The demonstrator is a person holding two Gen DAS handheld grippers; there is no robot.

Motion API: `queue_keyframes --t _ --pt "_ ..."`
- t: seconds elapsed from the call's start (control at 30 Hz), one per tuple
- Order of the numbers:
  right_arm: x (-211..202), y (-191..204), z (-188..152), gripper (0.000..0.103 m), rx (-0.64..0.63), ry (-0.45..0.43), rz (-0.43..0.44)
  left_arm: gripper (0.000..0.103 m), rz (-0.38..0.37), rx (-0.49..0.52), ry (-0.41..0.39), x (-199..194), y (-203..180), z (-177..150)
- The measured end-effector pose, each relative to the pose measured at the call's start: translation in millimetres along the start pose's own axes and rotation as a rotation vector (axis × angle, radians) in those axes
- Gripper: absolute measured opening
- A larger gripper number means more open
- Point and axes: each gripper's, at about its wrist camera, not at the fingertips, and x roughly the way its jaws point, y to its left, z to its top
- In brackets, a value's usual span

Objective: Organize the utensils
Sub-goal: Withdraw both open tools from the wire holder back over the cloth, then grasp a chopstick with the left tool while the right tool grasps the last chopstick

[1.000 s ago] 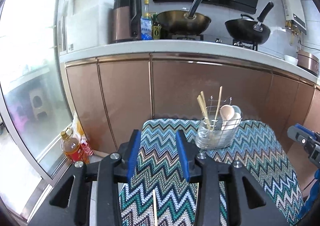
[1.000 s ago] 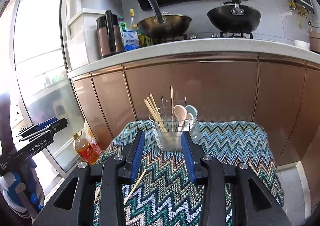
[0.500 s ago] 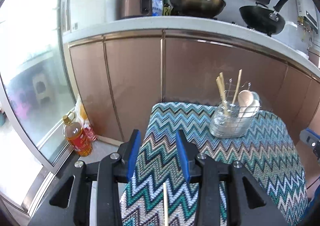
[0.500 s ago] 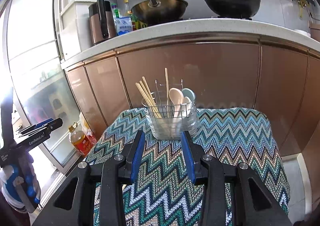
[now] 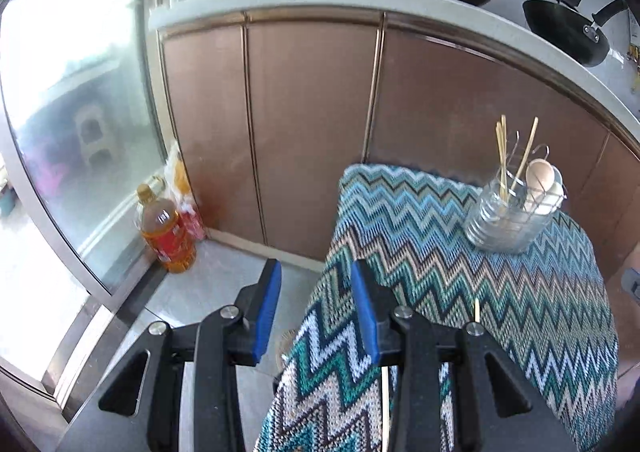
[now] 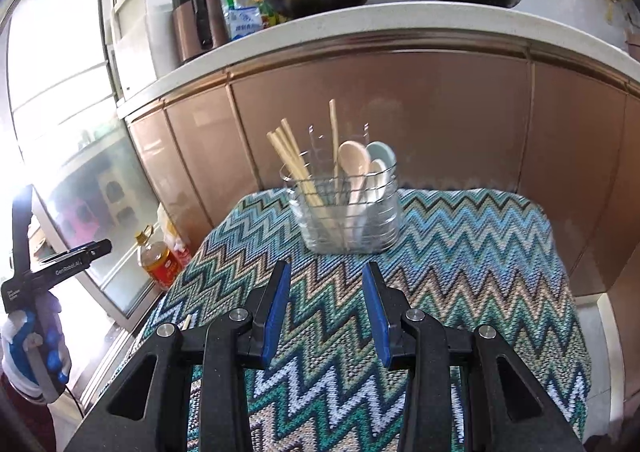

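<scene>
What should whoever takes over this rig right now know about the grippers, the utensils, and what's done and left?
Left gripper: open, empty, over the near left edge of the zigzag cloth.
Right gripper: open, empty, pointed at the holder.
Holder: a wire and glass caddy at the far end of the cloth, with chopsticks and spoons standing in it.
Done: most utensils are in the holder.
Left: at least one loose chopstick lies on the cloth near the left gripper, partly hidden behind it; a stick tip shows at the cloth's left edge in the right view. Pick up and add to the holder.
</scene>
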Motion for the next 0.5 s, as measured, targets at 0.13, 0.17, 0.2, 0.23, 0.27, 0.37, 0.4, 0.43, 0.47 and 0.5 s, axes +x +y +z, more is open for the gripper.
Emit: queue_keyframes --t 0.13,0.17,0.2,0.23,0.27,0.37,0.4,0.43,0.47,0.5 --pt "12 7 -2 0.038 -0.012 0.031 0.009 0.034 -0.102 -0.016 0.075 14 1 -6" --pt "14 9 -4 0.038 -0.015 0.037 0.011 0.034 -0.115 -0.017 0.085 17 1 -7" --pt "16 11 -5 0.038 -0.019 0.042 0.013 0.034 -0.127 -0.015 0.097 20 0 -9" --pt "18 12 -6 0.038 -0.022 0.049 0.015 0.034 -0.143 -0.014 0.115 24 -1 -10" --pt "21 13 -7 0.038 -0.025 0.057 0.017 0.034 -0.156 -0.012 0.132 28 -2 -12" --pt "28 14 -10 0.038 -0.025 0.079 0.019 0.035 -0.202 -0.01 0.196 40 -8 -18" --pt "31 14 -11 0.038 -0.027 0.088 0.019 0.034 -0.216 -0.014 0.215 43 -9 -21" --pt "34 15 -13 0.038 -0.031 0.101 0.018 0.034 -0.239 -0.02 0.253 50 -10 -23" --pt "37 15 -14 0.038 -0.035 0.113 0.016 0.034 -0.256 -0.023 0.279 54 -11 -25" --pt "40 16 -15 0.038 -0.037 0.129 0.017 0.035 -0.275 -0.027 0.308 58 -13 -27"
